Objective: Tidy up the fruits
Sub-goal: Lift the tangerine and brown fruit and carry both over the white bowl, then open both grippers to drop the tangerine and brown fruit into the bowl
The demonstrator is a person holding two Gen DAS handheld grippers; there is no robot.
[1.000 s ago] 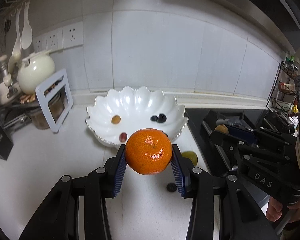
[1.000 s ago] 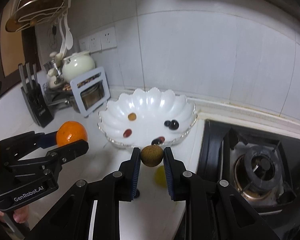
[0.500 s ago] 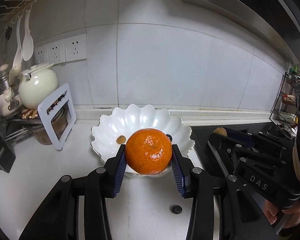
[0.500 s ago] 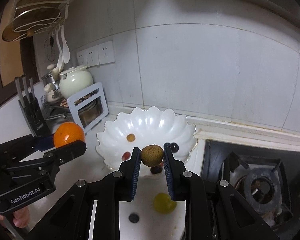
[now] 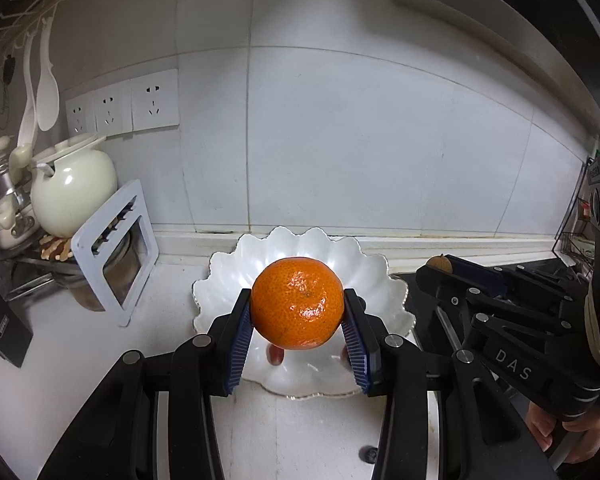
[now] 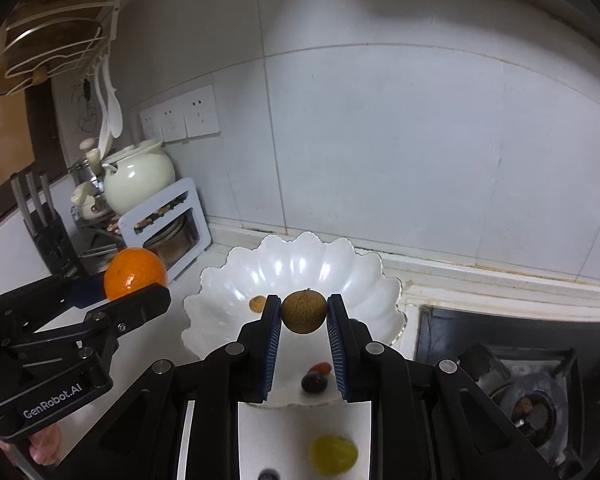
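Note:
My left gripper [image 5: 298, 314] is shut on an orange mandarin [image 5: 297, 303] and holds it above the near part of a white scalloped bowl [image 5: 374, 278]. My right gripper [image 6: 304, 314] is shut on a small brown round fruit [image 6: 303, 311], also over the bowl [image 6: 364, 280]. Inside the bowl lie a small orange-brown fruit [image 6: 257, 303], a red one [image 6: 321, 368] and a dark one [image 6: 314, 382]. On the counter near me sit a green grape [image 6: 333, 454] and a dark berry [image 6: 269, 474]. Each gripper shows in the other's view: the right one [image 5: 440, 266] and the left one [image 6: 136, 276].
A gas hob [image 6: 516, 384] lies right of the bowl. At the left stand a white teapot [image 5: 74, 190], a white-framed rack with a jar [image 5: 112, 256] and a knife block [image 6: 46, 228]. A tiled wall with sockets [image 5: 122, 106] rises behind.
Both grippers have risen and moved forward toward the wall with their fruits. The bowl now sits lower and closer in both views, under the fingertips.

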